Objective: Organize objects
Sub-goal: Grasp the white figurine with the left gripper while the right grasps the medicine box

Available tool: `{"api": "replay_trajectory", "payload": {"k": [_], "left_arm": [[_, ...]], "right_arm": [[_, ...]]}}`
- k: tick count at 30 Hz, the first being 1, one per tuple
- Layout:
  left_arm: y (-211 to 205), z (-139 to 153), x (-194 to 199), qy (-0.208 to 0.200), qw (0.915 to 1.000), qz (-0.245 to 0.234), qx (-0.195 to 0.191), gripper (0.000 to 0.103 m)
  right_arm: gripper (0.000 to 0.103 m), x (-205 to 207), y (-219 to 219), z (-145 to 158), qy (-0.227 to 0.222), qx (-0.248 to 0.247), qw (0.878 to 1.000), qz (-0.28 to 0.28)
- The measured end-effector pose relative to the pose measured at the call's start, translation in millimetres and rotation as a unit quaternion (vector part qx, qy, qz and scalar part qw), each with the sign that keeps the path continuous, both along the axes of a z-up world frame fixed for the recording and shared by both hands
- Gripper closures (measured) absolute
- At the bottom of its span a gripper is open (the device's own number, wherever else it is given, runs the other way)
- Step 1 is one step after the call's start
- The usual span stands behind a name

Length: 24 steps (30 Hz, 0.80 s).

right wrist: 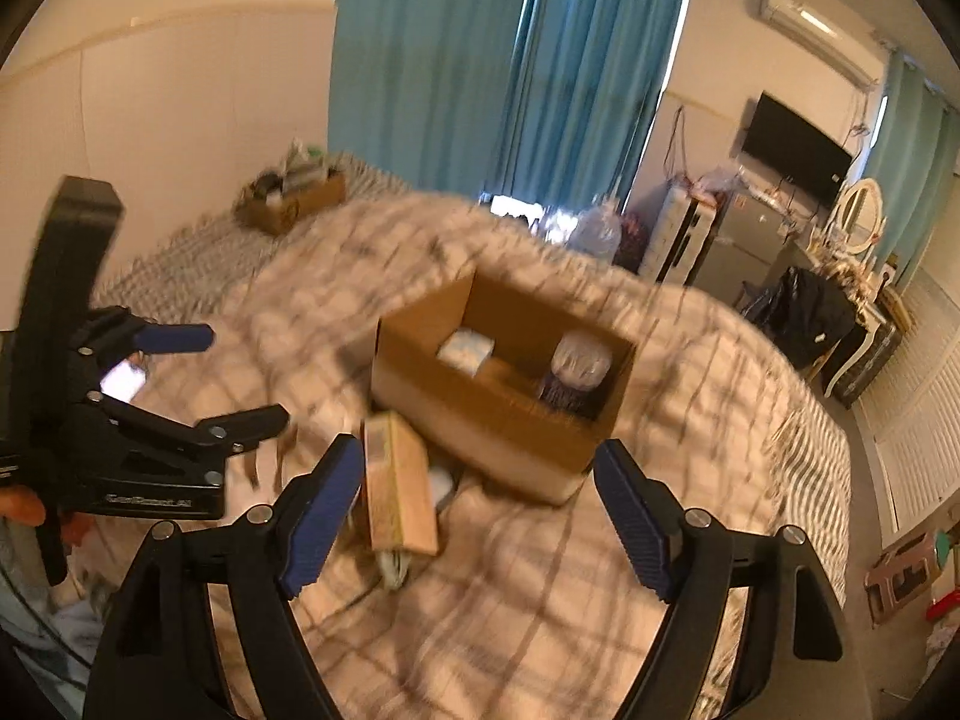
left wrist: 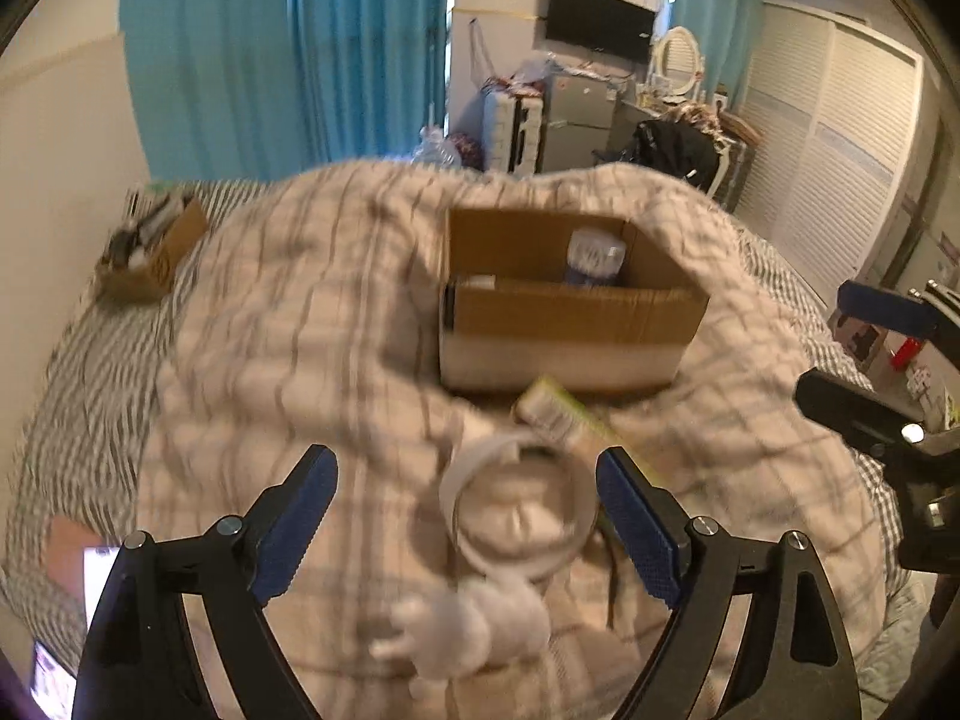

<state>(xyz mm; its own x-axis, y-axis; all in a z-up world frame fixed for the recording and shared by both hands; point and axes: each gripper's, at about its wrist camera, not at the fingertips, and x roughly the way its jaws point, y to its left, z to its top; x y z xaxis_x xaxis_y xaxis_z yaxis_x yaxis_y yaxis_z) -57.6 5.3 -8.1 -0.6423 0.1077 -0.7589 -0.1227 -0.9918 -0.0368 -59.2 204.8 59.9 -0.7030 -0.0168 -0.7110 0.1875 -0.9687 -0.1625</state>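
Observation:
An open cardboard box (left wrist: 570, 324) sits on the checked quilt; it also shows in the right wrist view (right wrist: 480, 414). Inside stand a blue-white container (left wrist: 594, 258) (right wrist: 579, 369) and a small white pack (right wrist: 465, 351). In front of the box lie a slim tan carton (right wrist: 399, 480) (left wrist: 555, 405), a white ring-shaped object (left wrist: 519, 507) and a white plush toy (left wrist: 474, 624). My left gripper (left wrist: 468, 516) is open above the ring and plush, holding nothing; it also shows in the right wrist view (right wrist: 234, 375). My right gripper (right wrist: 477, 510) is open and empty, above the carton and box.
A second cardboard box (left wrist: 147, 255) full of items sits at the bed's far left (right wrist: 291, 201). Blue curtains (left wrist: 288, 54), a suitcase, a dresser with a mirror and a wall TV (left wrist: 597, 21) stand beyond the bed. White louvred wardrobes (left wrist: 840, 138) line the right.

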Motion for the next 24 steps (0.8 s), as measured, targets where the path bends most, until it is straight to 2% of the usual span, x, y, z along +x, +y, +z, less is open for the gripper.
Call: {"api": "replay_trajectory", "payload": {"k": [2, 8, 10, 13, 15, 17, 21, 24], "left_arm": [[-0.5, -14.2, 10.6, -0.008, 0.9999, 0.011, -0.009, 0.012], [7.2, -49.8, 34.8, -0.053, 0.9986, -0.007, -0.009, 0.012], [14.6, -62.4, 36.7, -0.065, 0.9973, -0.011, -0.033, 0.012], [18.8, -70.9, 36.4, -0.065, 0.9965, -0.016, -0.05, 0.012], [15.3, -73.7, 35.3, -0.065, 0.9972, -0.016, -0.035, 0.013], [11.5, -71.7, 34.3, -0.06, 0.9978, -0.016, -0.023, 0.023], [5.8, -64.8, 35.3, -0.061, 0.9973, -0.041, 0.005, 0.023], [-1.4, -49.5, 39.5, -0.051, 0.9973, -0.047, 0.024, 0.023]], "right_arm": [[0.024, 0.2, 0.8, -14.9, -0.015, 0.003, 1.0, 0.0], [0.024, -6.2, 2.2, -47.1, -0.043, 0.0, 0.999, -0.009], [0.024, -8.8, 1.4, -54.0, -0.049, 0.003, 0.999, -0.011], [0.024, -10.4, -0.1, -59.8, -0.056, 0.001, 0.998, -0.01], [0.024, -11.2, -1.9, -63.6, -0.061, -0.002, 0.998, -0.007], [0.024, -12.9, -2.7, -66.8, -0.066, -0.002, 0.998, -0.007], [0.024, -17.6, -5.4, -75.6, -0.076, -0.006, 0.997, -0.003], [0.024, -21.6, -10.7, -84.5, -0.087, -0.005, 0.996, 0.007]]}}
